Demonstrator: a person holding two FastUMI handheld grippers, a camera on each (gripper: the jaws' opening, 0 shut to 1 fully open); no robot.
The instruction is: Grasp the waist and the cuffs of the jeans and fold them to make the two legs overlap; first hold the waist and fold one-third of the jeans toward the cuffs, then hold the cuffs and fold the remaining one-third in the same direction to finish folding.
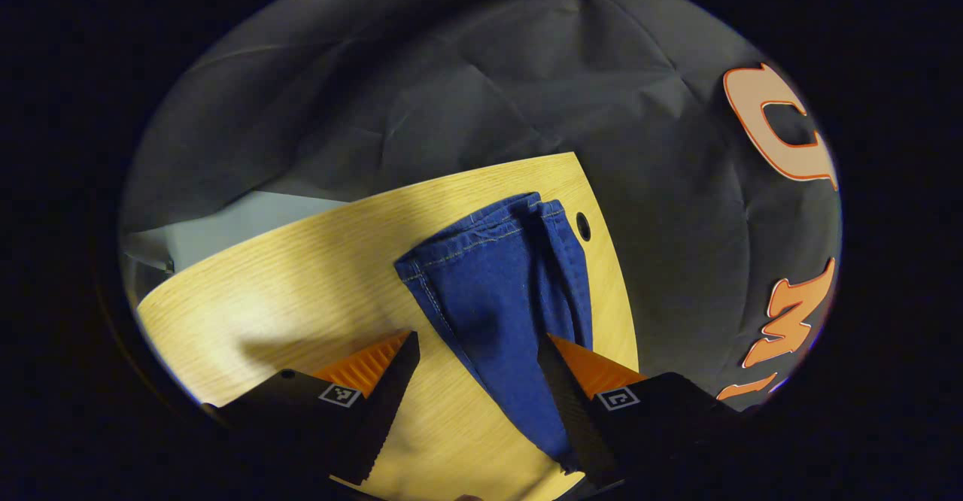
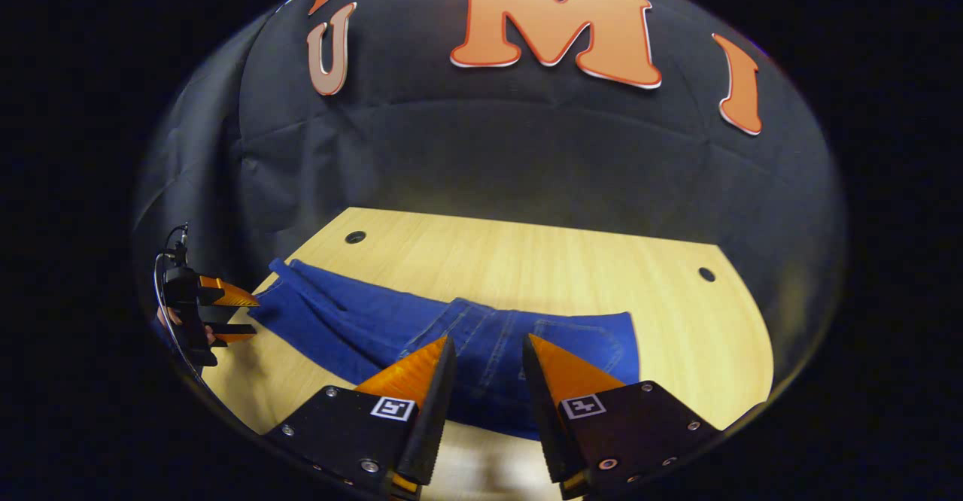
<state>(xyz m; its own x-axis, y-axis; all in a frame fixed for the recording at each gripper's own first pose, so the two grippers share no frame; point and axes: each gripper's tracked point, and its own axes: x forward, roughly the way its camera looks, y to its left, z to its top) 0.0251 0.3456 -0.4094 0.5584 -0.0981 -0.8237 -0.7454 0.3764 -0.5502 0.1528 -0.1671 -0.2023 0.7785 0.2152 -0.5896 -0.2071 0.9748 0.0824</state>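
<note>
Blue jeans (image 2: 391, 320) lie flat across the wooden table (image 2: 527, 260), with the waist and a back pocket (image 2: 579, 339) to the right and the legs running left. In the left gripper view the jeans (image 1: 496, 290) stretch away to the two cuffs (image 1: 527, 211), which lie side by side near the far table edge. My left gripper (image 1: 478, 339) is open wide just above the legs, one finger over the denim. It also appears small in the right gripper view as the left gripper (image 2: 244, 315), by the cuff end. My right gripper (image 2: 487, 339) is open above the waist's near edge.
The table (image 1: 301, 298) has small round holes: a hole (image 1: 583, 226) beside the cuffs, a hole (image 2: 355, 237) at the far left and a hole (image 2: 706, 274) at the far right. Black cloth walls close off the far sides. A hand (image 2: 162, 317) holds the left gripper.
</note>
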